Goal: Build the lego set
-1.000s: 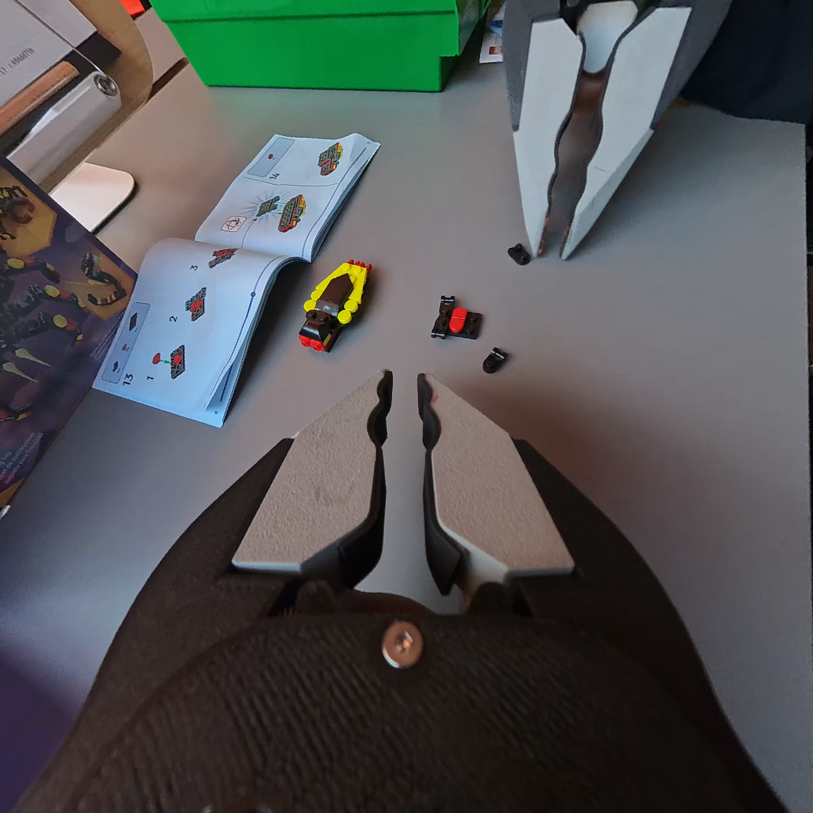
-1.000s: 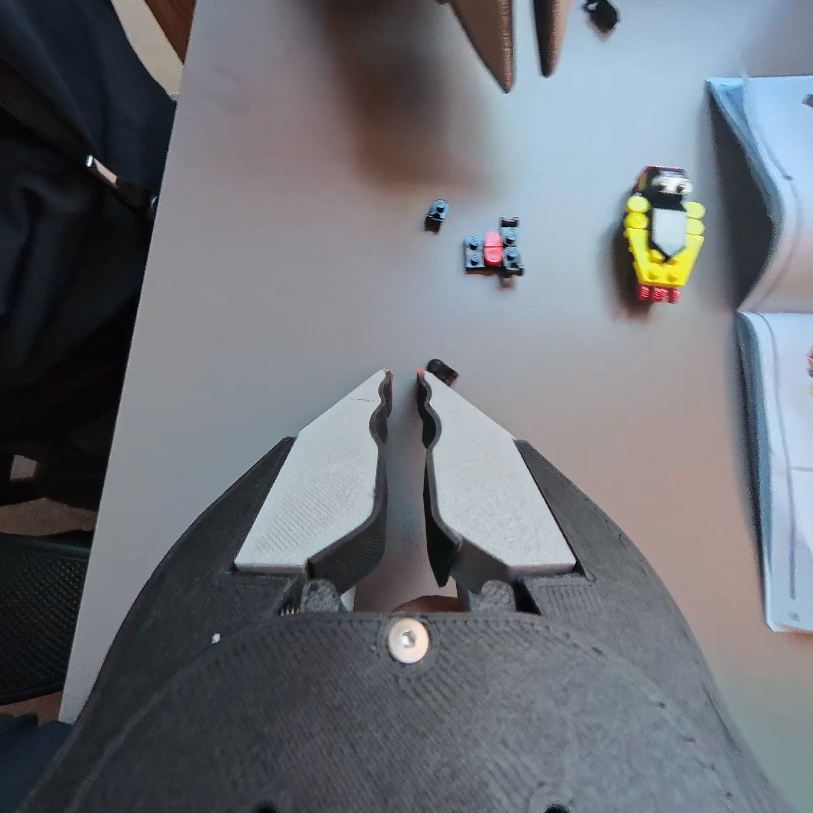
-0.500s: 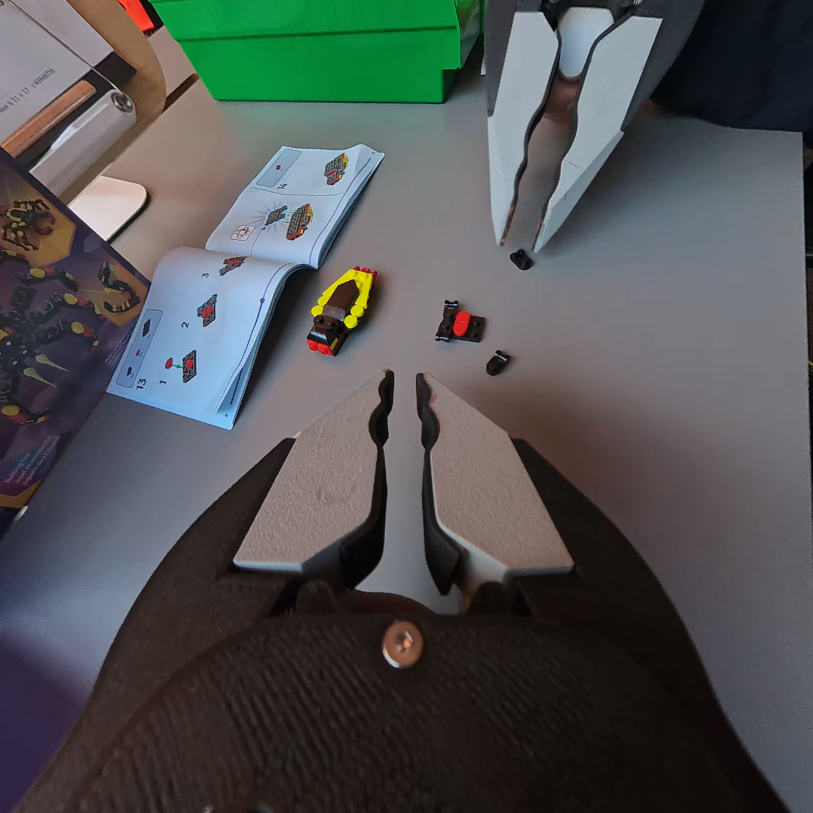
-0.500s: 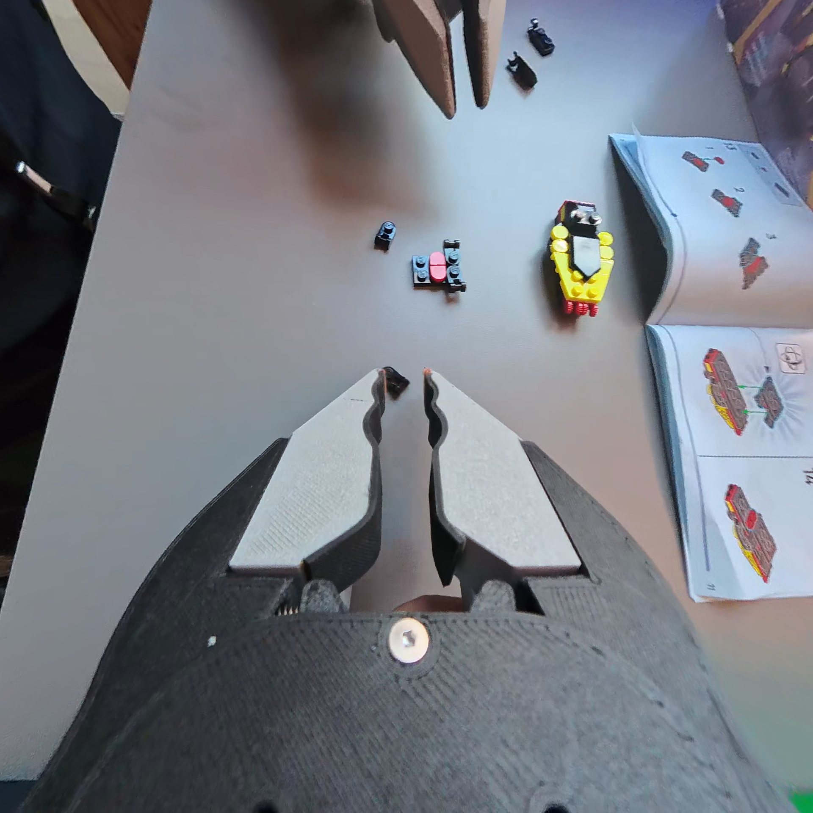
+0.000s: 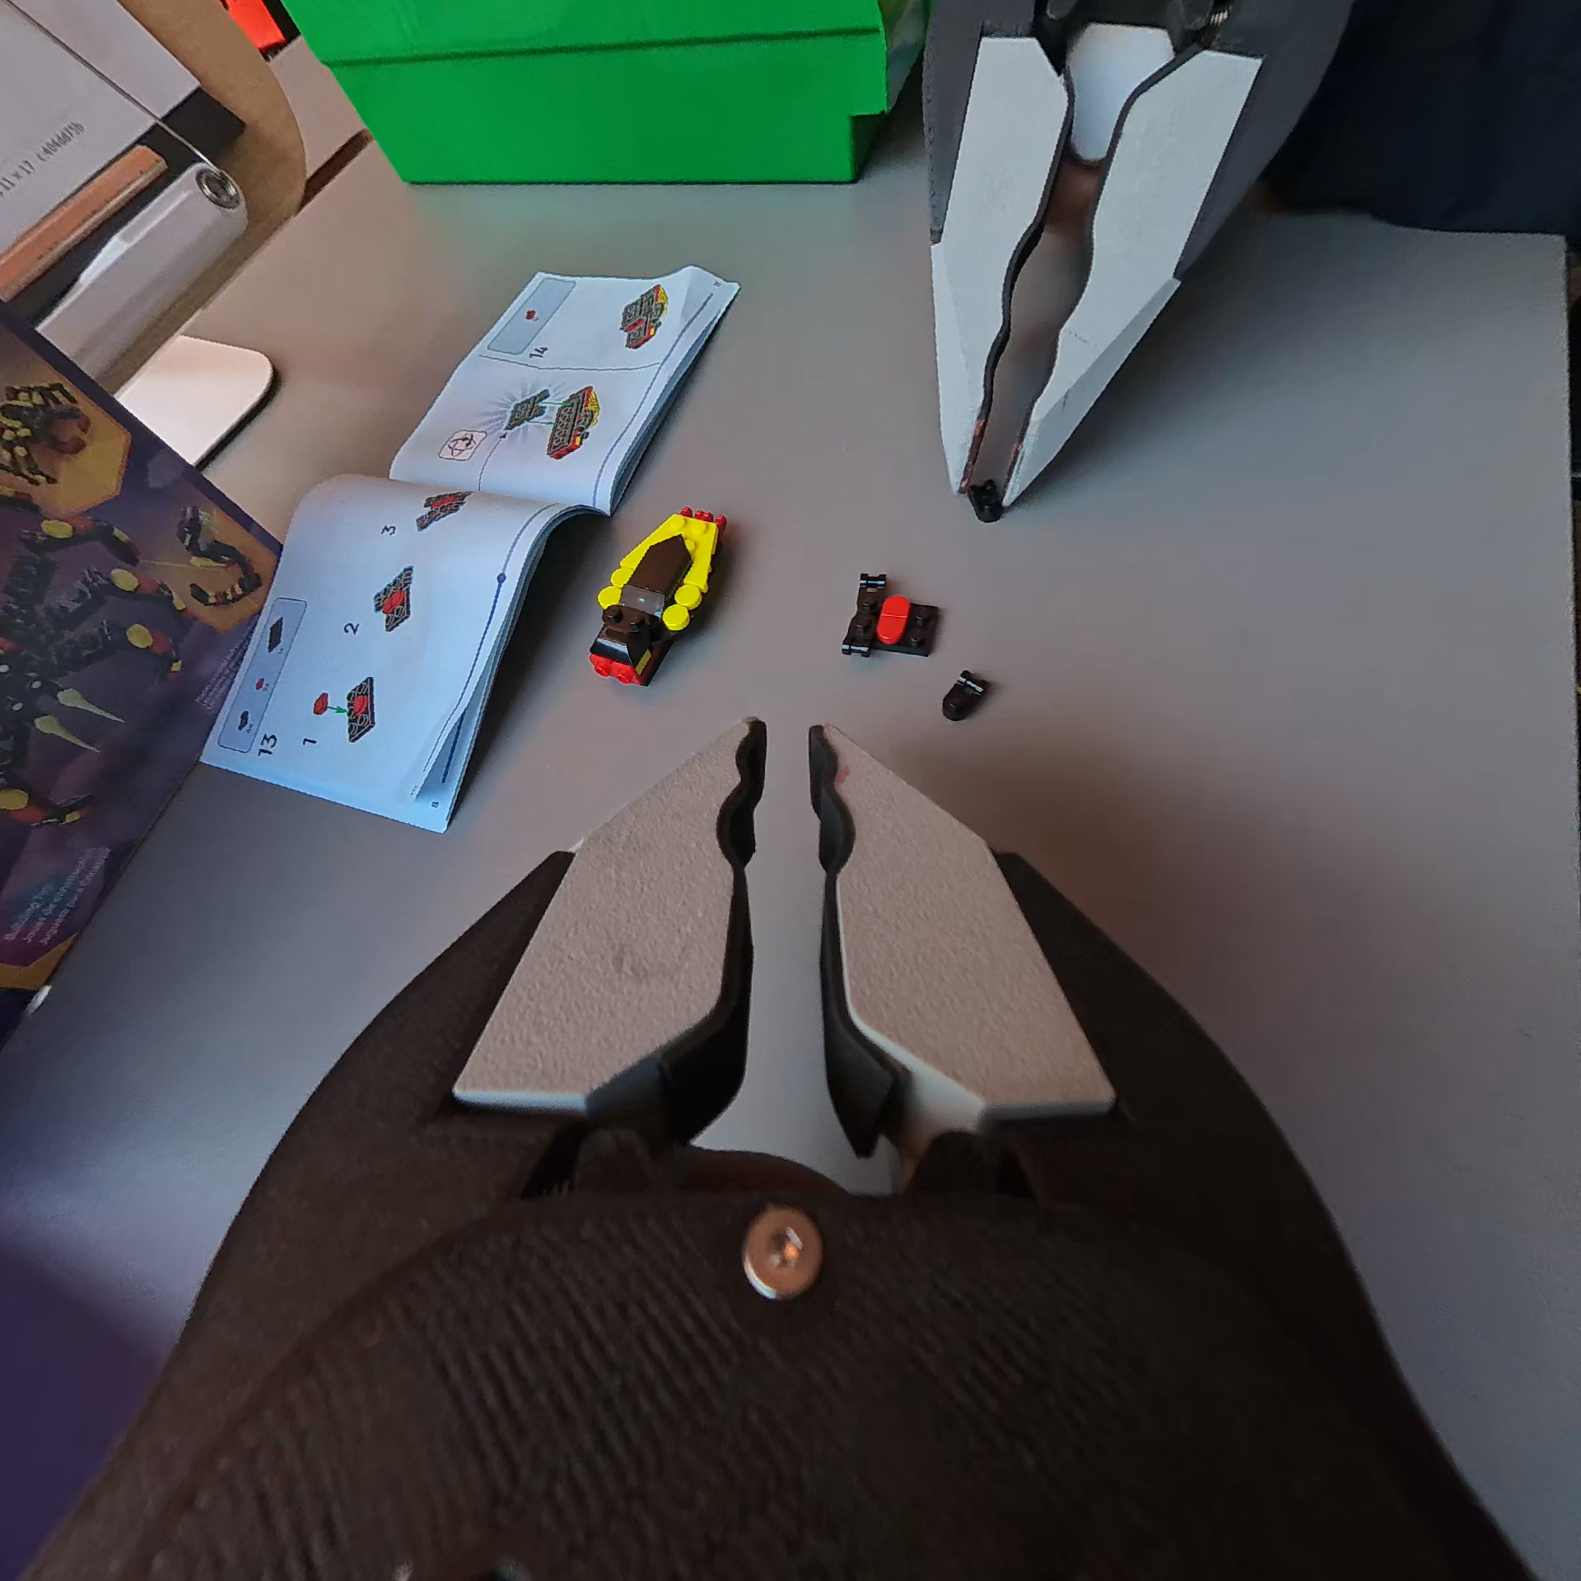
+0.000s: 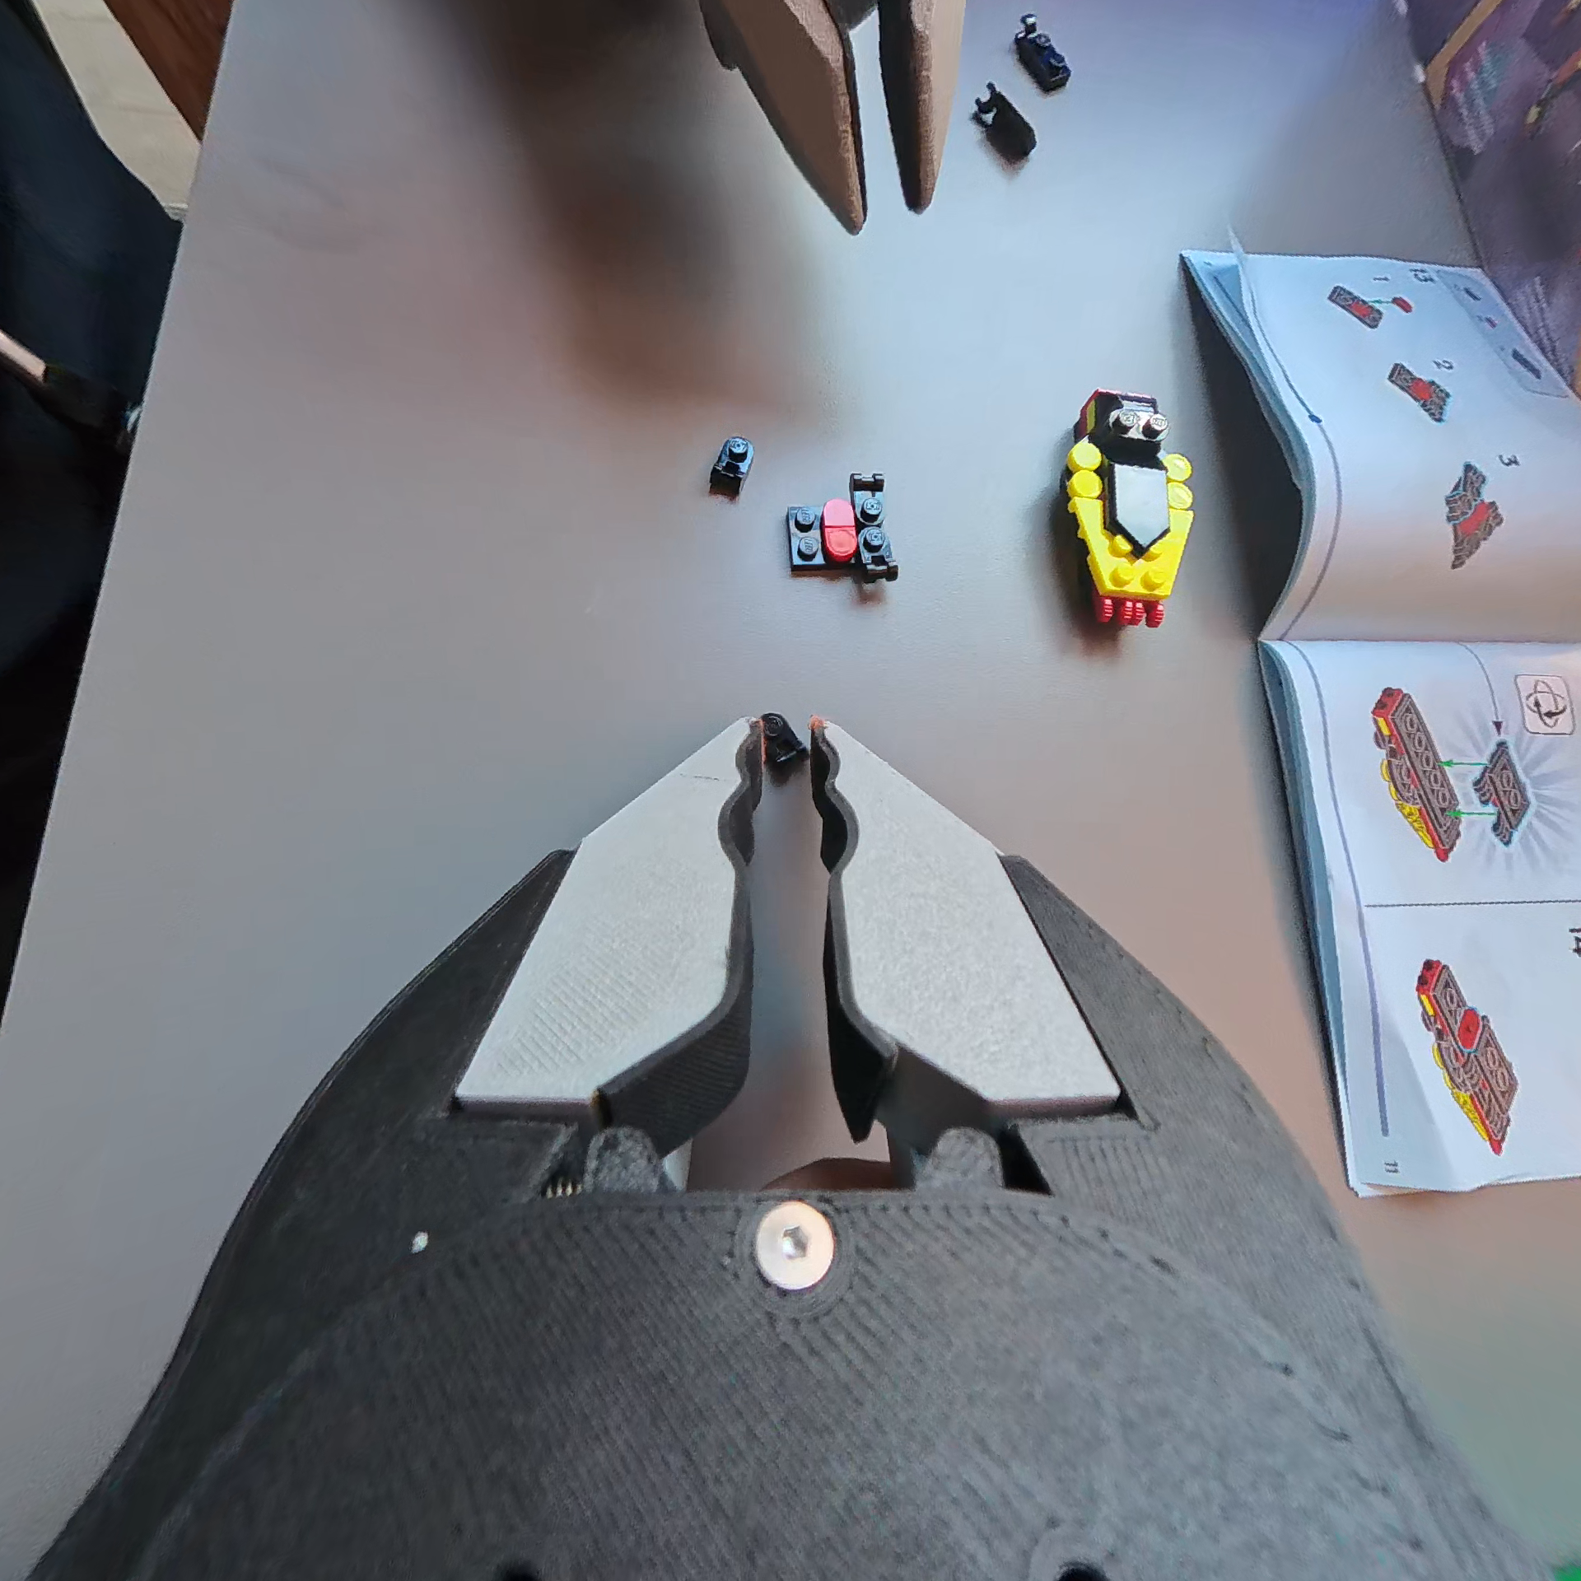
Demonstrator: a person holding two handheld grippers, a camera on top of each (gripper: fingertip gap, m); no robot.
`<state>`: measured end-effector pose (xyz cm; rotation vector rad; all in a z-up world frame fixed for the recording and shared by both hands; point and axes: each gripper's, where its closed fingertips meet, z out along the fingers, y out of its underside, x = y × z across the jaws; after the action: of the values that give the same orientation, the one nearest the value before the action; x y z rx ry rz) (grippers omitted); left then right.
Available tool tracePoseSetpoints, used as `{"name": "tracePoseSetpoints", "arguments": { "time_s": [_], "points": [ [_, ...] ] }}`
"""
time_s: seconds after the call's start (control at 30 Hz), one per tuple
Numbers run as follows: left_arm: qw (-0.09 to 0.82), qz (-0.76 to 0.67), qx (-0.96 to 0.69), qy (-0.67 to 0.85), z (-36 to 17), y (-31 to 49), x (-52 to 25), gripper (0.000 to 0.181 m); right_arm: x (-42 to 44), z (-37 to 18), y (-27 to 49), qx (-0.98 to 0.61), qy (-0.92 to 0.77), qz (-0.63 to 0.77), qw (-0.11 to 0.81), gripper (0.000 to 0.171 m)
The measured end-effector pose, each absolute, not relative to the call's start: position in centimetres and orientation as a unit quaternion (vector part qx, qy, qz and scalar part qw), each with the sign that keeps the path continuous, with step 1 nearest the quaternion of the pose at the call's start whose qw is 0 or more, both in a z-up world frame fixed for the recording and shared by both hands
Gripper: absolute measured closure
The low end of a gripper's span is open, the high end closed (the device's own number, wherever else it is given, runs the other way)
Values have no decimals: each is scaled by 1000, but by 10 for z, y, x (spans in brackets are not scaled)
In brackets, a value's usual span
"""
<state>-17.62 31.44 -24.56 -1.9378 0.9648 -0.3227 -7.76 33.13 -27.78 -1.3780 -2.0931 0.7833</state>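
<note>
**Left wrist view**
- The left claw [image 5: 787, 736] stands at lower centre, narrowly parted and empty, above the grey table [image 5: 1283, 855].
- A yellow, black and red sub-assembly [image 5: 659, 595] lies finished at centre, just beside the open instruction booklet [image 5: 445, 599].
- A small black plate with a red tile [image 5: 890, 624] lies right of centre, partly built; judged to be the unit in hand.
- One loose black clip piece [image 5: 965, 695] lies near that plate, unattached.
- The right claw [image 5: 991, 496] points down at upper right, its tips closely around a tiny black piece [image 5: 988, 500] that rests on the table.
- The set's box [image 5: 77, 642] stands at the left edge, a green box [image 5: 616, 94] at top.

**Right wrist view**
- The right claw [image 6: 783, 727] shows a narrow gap; the tiny black piece [image 6: 780, 740] sits between the tips, touching the left one. A firm grip cannot be confirmed.
- Two further black pieces [image 6: 1022, 90] lie at the top right, unused.
- The left claw [image 6: 881, 205] hangs at top centre.
- Judgement: early to middle stage; one body done, the plate unit and several small parts remain, and the booklet's joining step is not yet done.
</note>
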Motion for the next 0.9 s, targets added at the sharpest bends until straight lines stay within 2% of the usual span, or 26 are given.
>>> {"name": "tracePoseSetpoints", "arguments": {
  "time_s": [0.17,0.3,0.63,0.9],
  "points": [
    [454,-129,-788,395,-248,314,-176,173,-76,-278,332,-507,-770,292,253,160],
    [455,-130,-788,393,-247,315,-176,174,-75,-279,331,-507,-772,291,249,166],
    [456,-129,-787,395,-247,314,-176,174,-74,-279,331,-504,-776,284,251,161],
    [457,-127,-787,394,-247,315,-177,174,-72,-279,332,-507,-776,279,250,166]
  ]
}}
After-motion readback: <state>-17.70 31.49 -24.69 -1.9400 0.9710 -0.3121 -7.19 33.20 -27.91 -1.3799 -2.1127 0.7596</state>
